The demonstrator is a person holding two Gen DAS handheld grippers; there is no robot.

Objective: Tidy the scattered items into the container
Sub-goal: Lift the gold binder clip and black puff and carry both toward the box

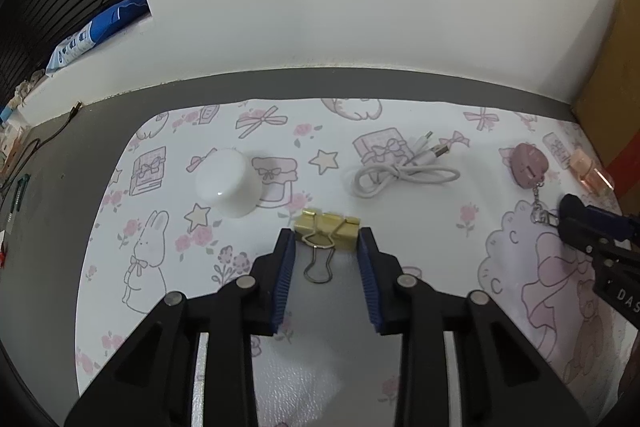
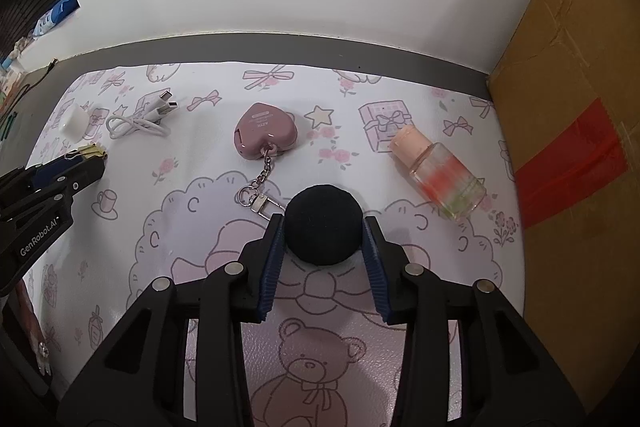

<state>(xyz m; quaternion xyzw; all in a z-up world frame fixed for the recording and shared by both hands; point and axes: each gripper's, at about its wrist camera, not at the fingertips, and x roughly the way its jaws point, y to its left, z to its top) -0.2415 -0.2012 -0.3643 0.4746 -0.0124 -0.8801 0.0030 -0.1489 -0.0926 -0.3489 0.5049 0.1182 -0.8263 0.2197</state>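
Observation:
My left gripper (image 1: 326, 239) is shut on a gold binder clip (image 1: 326, 227), its fingers touching both ends; the wire handle points back between the fingers. My right gripper (image 2: 324, 227) is shut on a dark round ball (image 2: 324, 223), just above the patterned mat (image 2: 160, 247). The right gripper also shows in the left wrist view (image 1: 576, 215). A pink heart keychain (image 2: 266, 137), a white USB cable (image 2: 138, 121), a pink-capped clear bottle (image 2: 438, 173) and a small white cup (image 1: 228, 183) lie on the mat. A cardboard box (image 2: 572, 107) stands at the right.
A white wall runs behind the grey table edge (image 1: 320, 79). Cables and small clutter lie on the grey surface at the far left (image 1: 24, 163). The left gripper shows at the left edge of the right wrist view (image 2: 86, 163).

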